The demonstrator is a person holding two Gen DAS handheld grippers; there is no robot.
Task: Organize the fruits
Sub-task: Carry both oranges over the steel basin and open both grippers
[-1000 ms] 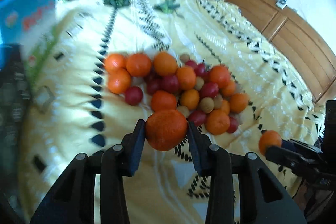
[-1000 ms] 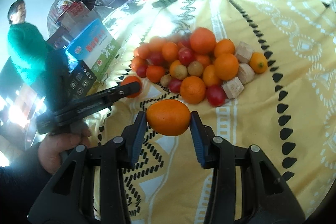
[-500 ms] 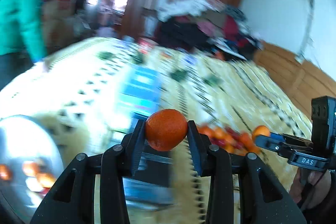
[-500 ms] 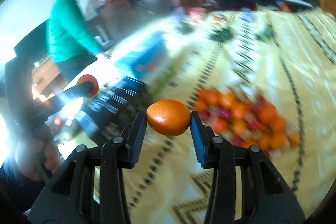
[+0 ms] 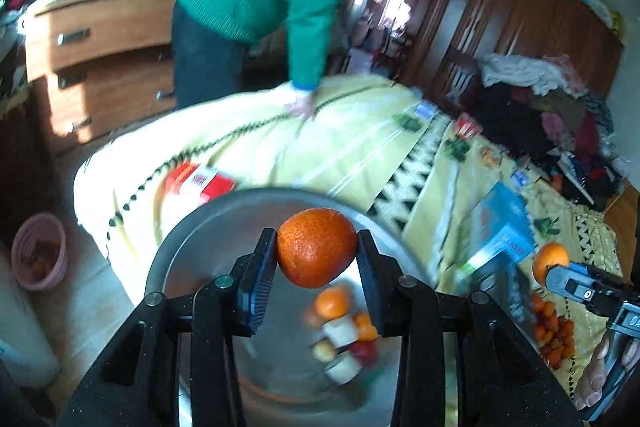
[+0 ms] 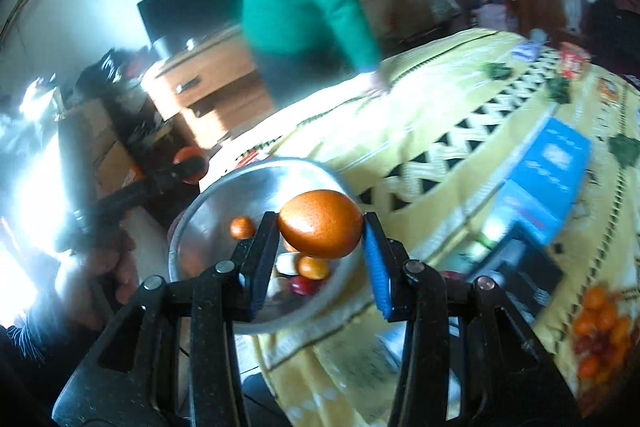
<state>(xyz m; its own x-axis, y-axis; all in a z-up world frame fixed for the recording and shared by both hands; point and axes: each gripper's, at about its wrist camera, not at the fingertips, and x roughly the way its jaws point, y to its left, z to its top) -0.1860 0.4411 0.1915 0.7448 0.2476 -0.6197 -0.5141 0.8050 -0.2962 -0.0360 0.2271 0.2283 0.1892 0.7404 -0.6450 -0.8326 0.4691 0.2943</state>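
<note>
My left claw (image 5: 317,259) is clamped on a rough-skinned orange (image 5: 316,247) at mid-frame, hanging over the steel bowl (image 5: 192,247) whose lower part already has several fruits (image 5: 344,331). My right claw (image 6: 321,241) grips a smoother, egg-shaped orange (image 6: 320,225) across its long axis, above the same bowl (image 6: 208,211). Both look light and firm, with skin that gives a little; the pads sit across the widest part, which I judge safest against rolling. The remaining fruit pile (image 6: 600,331) lies on the bed (image 6: 440,131), lower right.
</note>
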